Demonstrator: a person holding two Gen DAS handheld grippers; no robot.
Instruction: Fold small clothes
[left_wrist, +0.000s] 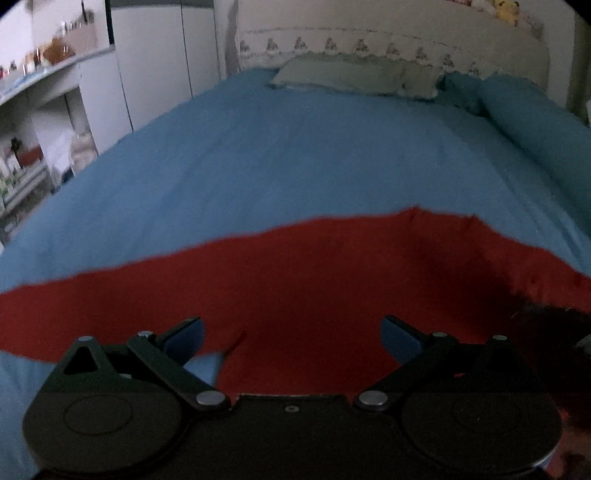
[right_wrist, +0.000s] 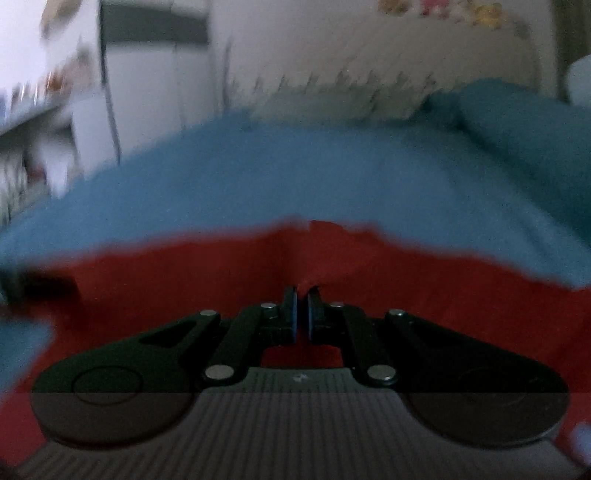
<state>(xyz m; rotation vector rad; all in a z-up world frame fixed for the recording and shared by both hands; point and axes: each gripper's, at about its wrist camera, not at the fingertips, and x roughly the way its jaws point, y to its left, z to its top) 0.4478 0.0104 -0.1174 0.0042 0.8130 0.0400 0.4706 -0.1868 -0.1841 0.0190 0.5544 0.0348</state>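
Observation:
A red garment lies spread across the near part of a bed with a blue sheet. My left gripper hovers over the garment's near edge, its jaws wide open with nothing between them. A small flap of the red cloth sticks up by its left finger. In the blurred right wrist view, my right gripper is shut on the red garment, which rises in a creased ridge from the fingertips. A dark, fuzzy shape at the right edge of the left wrist view is too blurred to identify.
At the head of the bed lie a grey-green pillow and a teal rolled duvet, below a pale headboard. Left of the bed stand shelves with small items and white wardrobe doors.

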